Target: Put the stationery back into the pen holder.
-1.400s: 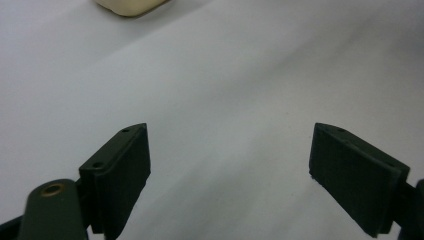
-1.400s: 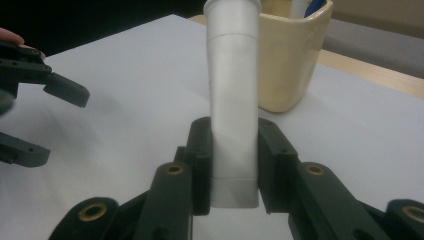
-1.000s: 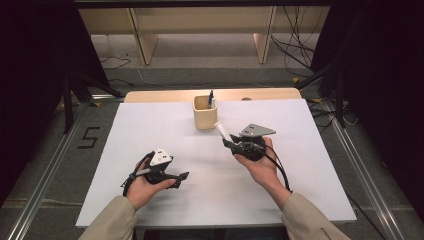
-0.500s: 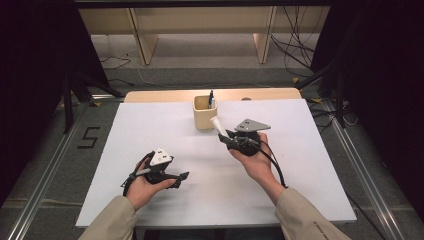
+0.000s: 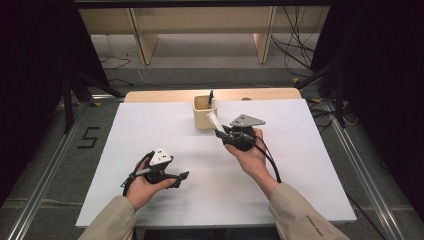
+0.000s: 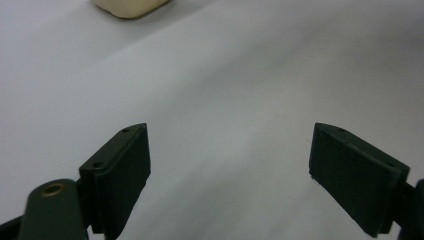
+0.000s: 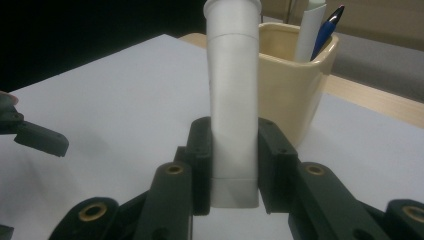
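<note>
smooth white tube (image 7: 234, 100) pinched in right claw (image 7: 234, 165), left claw (image 6: 230, 175) wide, empty

Overhead light falls evenly on the white sheet covering the wooden counter (image 5: 150, 130), which reads bright without glare; the surrounding room is dark at both sides. Shadows under the hands are short and soft. The left gripper view is soft and out of focus. The right gripper view blurs the near black jaws and the cream square pen cup (image 7: 287, 85).
</note>
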Motion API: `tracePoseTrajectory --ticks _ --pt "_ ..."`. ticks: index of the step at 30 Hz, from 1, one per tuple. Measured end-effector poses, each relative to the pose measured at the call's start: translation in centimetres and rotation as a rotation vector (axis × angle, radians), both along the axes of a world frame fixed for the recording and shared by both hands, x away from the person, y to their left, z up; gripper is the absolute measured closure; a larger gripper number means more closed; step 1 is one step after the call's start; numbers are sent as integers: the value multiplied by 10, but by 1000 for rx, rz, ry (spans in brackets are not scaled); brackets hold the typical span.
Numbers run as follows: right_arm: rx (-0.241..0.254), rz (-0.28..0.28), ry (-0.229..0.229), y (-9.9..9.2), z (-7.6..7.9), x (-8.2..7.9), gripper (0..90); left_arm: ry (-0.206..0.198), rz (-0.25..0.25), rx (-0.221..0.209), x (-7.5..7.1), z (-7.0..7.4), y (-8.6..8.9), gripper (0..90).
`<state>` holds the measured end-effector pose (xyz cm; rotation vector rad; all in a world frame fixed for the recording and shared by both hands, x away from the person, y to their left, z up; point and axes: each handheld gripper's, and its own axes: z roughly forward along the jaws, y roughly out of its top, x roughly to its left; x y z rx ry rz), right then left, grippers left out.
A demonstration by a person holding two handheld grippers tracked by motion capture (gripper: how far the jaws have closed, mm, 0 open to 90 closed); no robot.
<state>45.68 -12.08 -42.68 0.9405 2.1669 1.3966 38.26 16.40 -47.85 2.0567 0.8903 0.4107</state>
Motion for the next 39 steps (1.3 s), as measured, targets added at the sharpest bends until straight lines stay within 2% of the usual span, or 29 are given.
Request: tracePoseTrajectory --ticks 39 --pt "-5 -50 -16 33 13 36 711 -2 0 -6 0 1 0 165"
